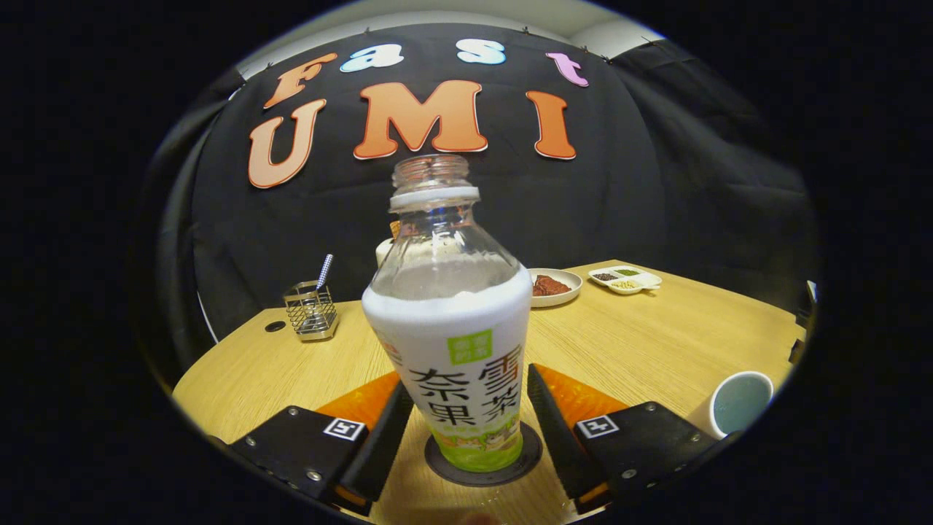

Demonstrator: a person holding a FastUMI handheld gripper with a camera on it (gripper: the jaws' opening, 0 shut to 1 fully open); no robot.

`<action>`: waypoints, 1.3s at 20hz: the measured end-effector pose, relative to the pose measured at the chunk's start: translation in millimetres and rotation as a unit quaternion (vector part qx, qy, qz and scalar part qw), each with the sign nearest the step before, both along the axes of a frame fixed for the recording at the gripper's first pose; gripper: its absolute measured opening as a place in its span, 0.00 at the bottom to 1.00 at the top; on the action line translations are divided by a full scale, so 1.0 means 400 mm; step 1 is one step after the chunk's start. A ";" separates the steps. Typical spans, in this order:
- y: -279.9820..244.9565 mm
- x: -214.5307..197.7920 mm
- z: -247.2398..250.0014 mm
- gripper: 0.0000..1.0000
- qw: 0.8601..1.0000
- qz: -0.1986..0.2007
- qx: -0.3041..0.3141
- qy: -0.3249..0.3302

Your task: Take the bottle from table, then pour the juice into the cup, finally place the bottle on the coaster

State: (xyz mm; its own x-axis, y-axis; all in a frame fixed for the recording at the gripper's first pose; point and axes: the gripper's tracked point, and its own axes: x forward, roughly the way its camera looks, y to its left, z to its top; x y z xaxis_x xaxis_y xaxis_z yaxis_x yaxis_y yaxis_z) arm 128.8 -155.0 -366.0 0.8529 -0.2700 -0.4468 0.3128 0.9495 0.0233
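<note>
1. Gripper: two blocky housings; silver screws at the corners; a square black-and-white marker tag on each.
2. Fingers: flat, tapering wedges; spread apart, clear of the sides.

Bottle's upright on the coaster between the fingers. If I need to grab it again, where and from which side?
Grip the bottle on its labelled lower body, straight on as the hand-held gripper now faces, fingers either side. That part is near-straight; the shoulder above narrows to an uncapped neck. It stands on the coaster.

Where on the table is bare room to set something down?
Bare wood lies between the wire holder and the bottle, and between the plate, tray and cup. It is crowded where the open claw flanks the bottle on the coaster.
</note>
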 end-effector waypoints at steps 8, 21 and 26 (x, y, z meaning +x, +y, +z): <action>0.064 -0.065 0.187 0.97 0.998 0.024 -0.021 -0.045; 0.396 -0.185 0.735 0.97 0.973 0.165 -0.064 -0.151; 0.443 -0.245 0.843 0.98 0.966 0.172 -0.042 -0.189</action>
